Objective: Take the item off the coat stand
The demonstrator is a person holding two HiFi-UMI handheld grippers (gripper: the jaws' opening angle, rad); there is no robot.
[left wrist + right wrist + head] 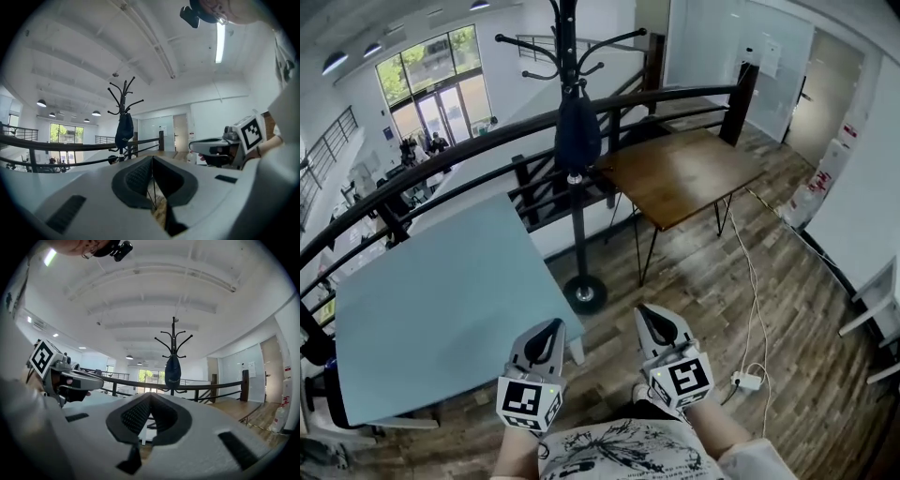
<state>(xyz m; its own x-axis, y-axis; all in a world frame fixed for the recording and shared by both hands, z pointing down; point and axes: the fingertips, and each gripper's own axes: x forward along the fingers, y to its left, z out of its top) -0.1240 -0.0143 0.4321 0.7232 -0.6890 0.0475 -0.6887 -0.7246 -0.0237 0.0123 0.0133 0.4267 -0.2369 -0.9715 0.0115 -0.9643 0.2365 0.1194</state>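
Nothing of the task was done: the dark bag (577,131) hung on the coat stand (578,234) at the upper middle of the head view, well apart from both grippers. The left gripper (549,330) and right gripper (652,317), low in the frame, had jaws pressed together, holding nothing. Reaching, gripping and unhooking remained.

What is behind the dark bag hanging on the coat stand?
The coat stand's pole runs behind the dark bag, and the black railing passes farther back. The bag covers that part of the pole and the hook holding it.
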